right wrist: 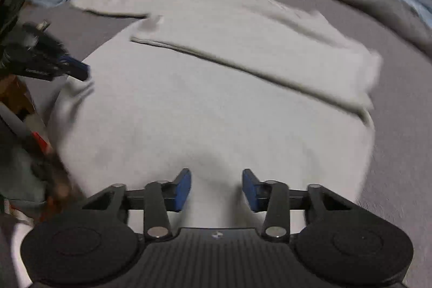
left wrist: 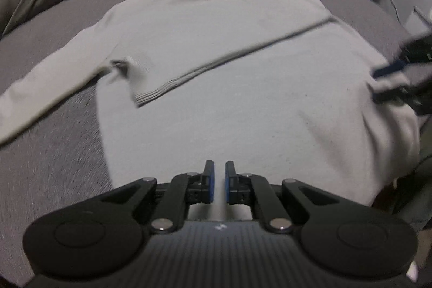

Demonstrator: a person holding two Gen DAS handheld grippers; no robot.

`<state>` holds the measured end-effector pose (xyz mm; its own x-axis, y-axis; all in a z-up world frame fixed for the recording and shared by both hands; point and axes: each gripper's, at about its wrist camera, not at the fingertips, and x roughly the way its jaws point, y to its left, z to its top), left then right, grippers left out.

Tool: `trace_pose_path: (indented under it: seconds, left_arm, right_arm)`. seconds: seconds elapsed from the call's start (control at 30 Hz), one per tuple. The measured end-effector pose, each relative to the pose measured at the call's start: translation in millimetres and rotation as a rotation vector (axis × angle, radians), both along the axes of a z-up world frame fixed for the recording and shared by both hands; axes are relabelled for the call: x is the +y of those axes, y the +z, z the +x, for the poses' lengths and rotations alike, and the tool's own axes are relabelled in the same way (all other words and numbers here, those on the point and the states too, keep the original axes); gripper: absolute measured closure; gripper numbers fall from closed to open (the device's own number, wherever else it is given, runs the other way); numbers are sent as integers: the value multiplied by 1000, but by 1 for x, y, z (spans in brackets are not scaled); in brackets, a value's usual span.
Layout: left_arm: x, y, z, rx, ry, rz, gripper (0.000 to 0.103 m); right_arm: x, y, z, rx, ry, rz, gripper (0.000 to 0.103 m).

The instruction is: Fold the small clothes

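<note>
Now sweater (left wrist: 243, 104) hem lies under both grippers; left gripper (left wrist: 220, 181) jaws narrow, empty; right gripper (right wrist: 216, 189) jaws wide, straddling hem cloth.

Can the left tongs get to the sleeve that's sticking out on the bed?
Probably yes. The left tongs hang over the white sweater's body with nothing pinched, and the stretched-out sleeve lies flat on the grey bed off to their side with nothing on it or between them.

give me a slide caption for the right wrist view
Right gripper open over a white sweater with one sleeve folded across, on a grey bed.
</note>
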<state>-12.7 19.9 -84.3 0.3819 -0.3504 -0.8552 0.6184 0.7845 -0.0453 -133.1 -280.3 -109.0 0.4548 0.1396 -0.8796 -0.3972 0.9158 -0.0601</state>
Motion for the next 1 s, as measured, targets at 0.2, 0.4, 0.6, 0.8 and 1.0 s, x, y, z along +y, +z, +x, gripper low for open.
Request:
trace_pose_path:
  seconds: [0.2,0.4,0.6,0.8,1.0]
  left_arm:
    - [2,2,14,-33,54,-36,96]
    - [48,16,59,-124,256,-35,43]
    - [117,8,120,-128,571,-54,33]
    - [180,-32,160,-58,905,-100,30]
    - [198,-49,199,-97,943,-190,30]
  right_arm:
    - [29,-28,9,145,54,12,60]
    - [45,-10,4,88,174,-18,51]
    - [29,28,37,-106,-19,51,16]
    - [0,31,59,-167,-165,81,9]
    - [-8,10,67,-111,-176,110,11]
